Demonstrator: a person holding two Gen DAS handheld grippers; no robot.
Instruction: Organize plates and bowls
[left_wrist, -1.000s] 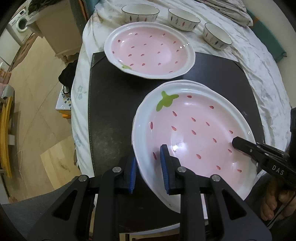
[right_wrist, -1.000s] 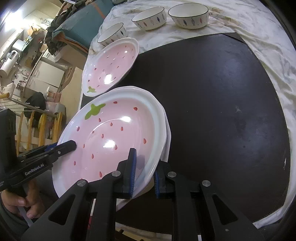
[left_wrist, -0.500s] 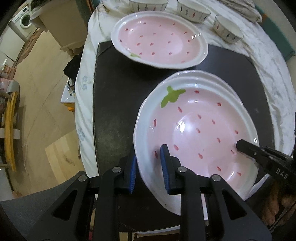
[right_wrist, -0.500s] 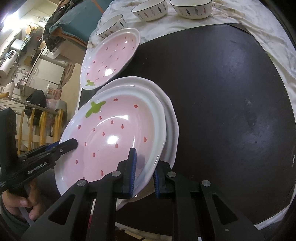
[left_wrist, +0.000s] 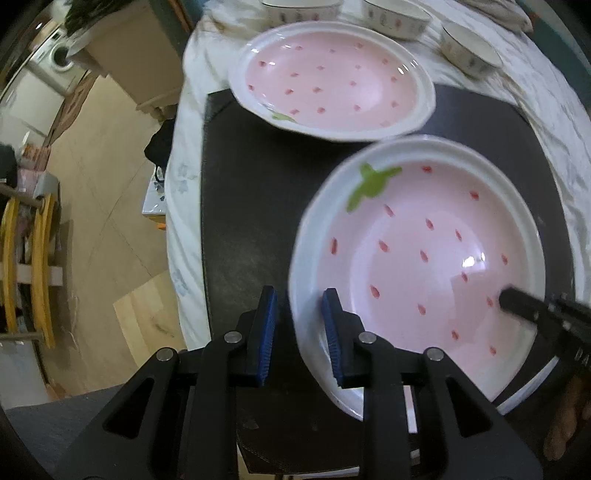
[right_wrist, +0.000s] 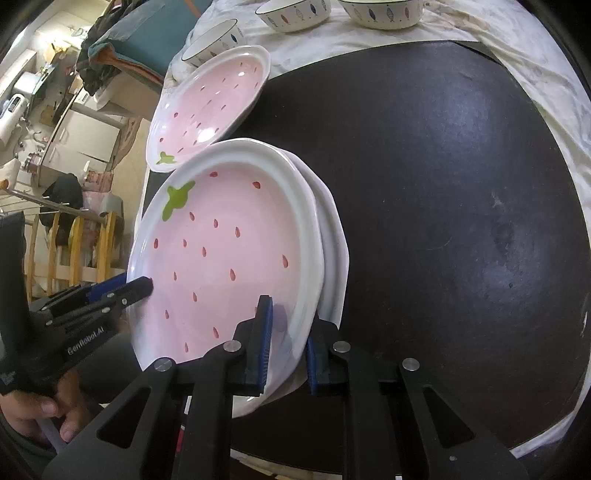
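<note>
Three strawberry plates: one loose plate (left_wrist: 332, 79) at the mat's (right_wrist: 443, 184) far left corner, a top plate (right_wrist: 229, 240) stacked on another near its left edge. Three bowls (right_wrist: 293, 14) on the cloth behind. Left gripper (left_wrist: 299, 325) and right gripper (right_wrist: 286, 343) both pinch the top plate's rim. The left gripper reads "GenRobot.AI".

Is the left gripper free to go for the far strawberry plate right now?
Probably not yet. The left gripper straddles the rim of the near plate, which the right gripper also clamps. The path over the black mat to the far plate looks unobstructed once it lets go.
</note>
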